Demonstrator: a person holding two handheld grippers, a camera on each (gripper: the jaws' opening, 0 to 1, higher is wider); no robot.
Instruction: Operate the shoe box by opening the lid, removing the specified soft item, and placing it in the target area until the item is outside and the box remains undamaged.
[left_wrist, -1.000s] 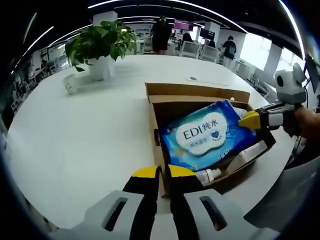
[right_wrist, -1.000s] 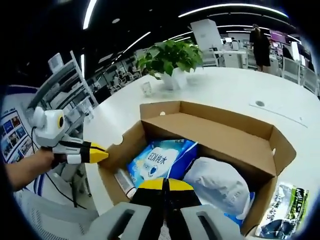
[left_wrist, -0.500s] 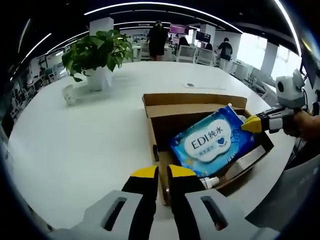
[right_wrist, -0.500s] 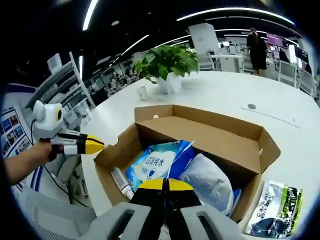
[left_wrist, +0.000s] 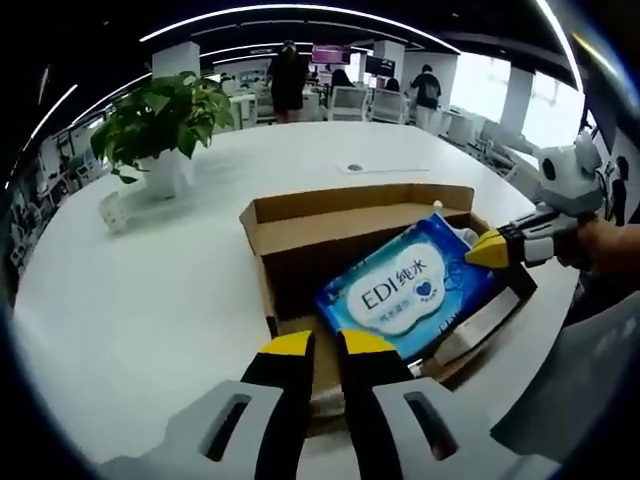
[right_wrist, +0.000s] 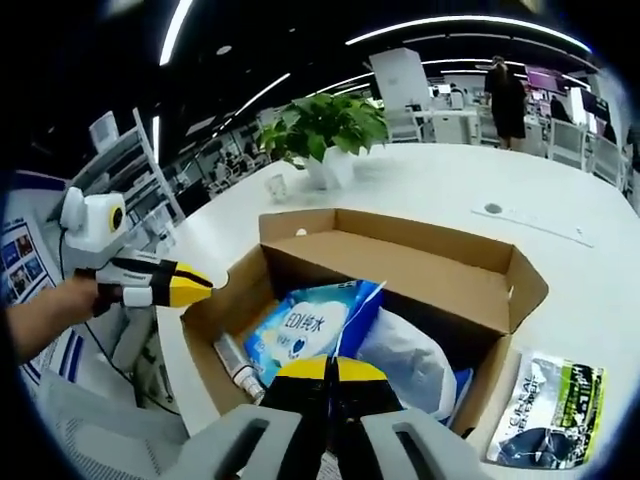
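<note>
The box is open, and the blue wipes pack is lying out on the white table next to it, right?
Not quite. The box is open, but the blue wipes pack is inside it, not out on the white table. The left gripper view shows it leaning up among the other things in the box.

box (left_wrist: 300, 215): open cardboard, on white table (left_wrist: 140, 300)
wipes pack (left_wrist: 405, 288): blue, tilted inside the box
right claw (left_wrist: 478, 251): yellow tip at the pack's edge
left claw (left_wrist: 316, 346): jaws nearly together
</note>
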